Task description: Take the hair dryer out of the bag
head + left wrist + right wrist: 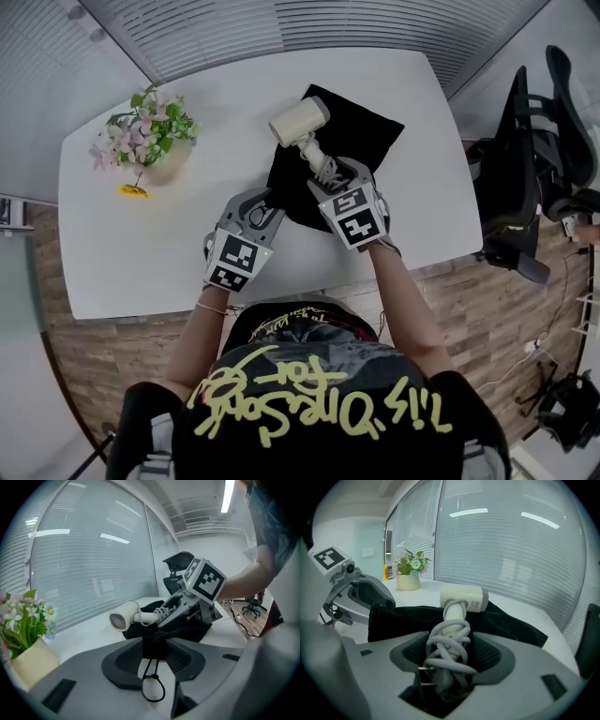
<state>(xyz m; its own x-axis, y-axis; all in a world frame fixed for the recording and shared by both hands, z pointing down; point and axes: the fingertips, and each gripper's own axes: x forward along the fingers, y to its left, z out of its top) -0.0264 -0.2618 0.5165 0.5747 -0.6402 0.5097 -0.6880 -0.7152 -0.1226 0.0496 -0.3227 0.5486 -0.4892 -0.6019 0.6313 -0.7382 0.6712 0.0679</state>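
The cream hair dryer (298,120) shows in full over the black drawstring bag (366,131), its grey cord wound round the handle. My right gripper (323,171) is shut on that wrapped handle (450,634), and the dryer's head (461,597) points away from it. The bag (403,618) lies flat on the white table (122,244) beneath. My left gripper (267,202) is at the bag's near left corner. Its jaws stand apart with the bag's bunched corner (152,644) between the tips, and the drawstring loop (152,688) trails toward me.
A pot of flowers (150,141) stands at the table's far left, with a small yellow object (134,191) beside it. A black office chair (534,159) is off the table's right side. The table's near edge runs just under both grippers.
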